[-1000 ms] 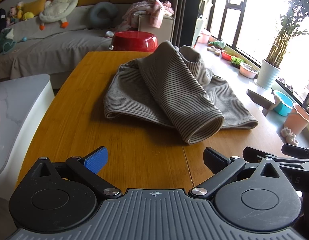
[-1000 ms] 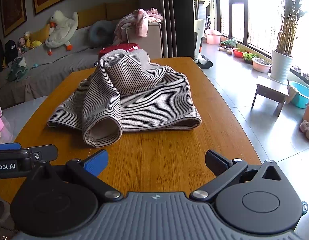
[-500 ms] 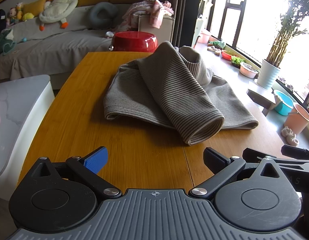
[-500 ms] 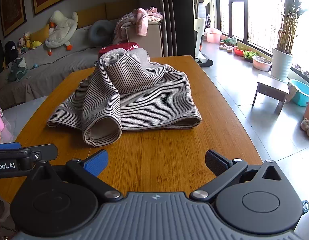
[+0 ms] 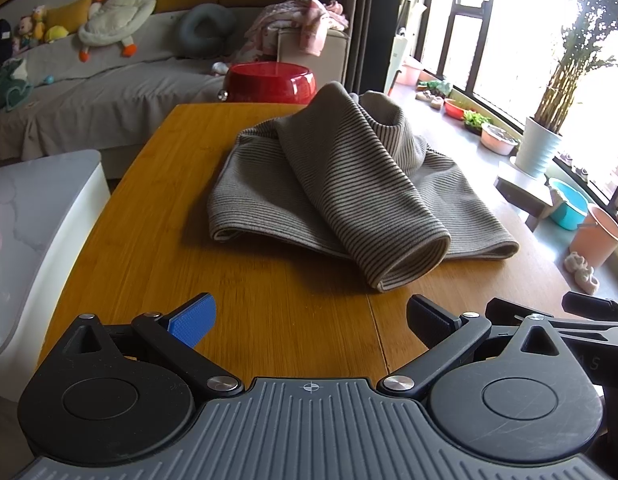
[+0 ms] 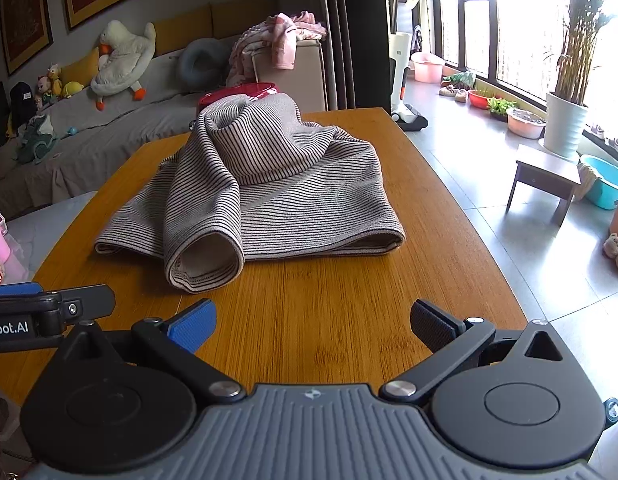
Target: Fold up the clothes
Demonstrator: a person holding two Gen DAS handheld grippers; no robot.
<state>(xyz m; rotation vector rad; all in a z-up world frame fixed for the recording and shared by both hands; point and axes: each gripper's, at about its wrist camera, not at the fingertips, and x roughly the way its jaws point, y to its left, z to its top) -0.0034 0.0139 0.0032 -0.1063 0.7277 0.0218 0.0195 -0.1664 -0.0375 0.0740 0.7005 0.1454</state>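
Note:
A grey striped knit sweater (image 5: 341,184) lies loosely bunched on the wooden table (image 5: 157,216), one sleeve draped over the body with its cuff facing me. The same sweater (image 6: 269,192) shows in the right wrist view, its open cuff (image 6: 205,260) nearest. My left gripper (image 5: 309,322) hovers open over the near table edge, well short of the cloth, with nothing between its fingers. My right gripper (image 6: 313,324) is open too, empty, beside the left one. The left gripper's side (image 6: 49,314) shows at the far left of the right view.
A red bowl (image 5: 269,82) stands behind the table's far end. A white marble-top unit (image 5: 33,216) sits to the left. To the right the floor holds a low stool (image 6: 545,180), potted plant (image 6: 565,124) and basins. A sofa with plush toys (image 5: 117,16) lines the back.

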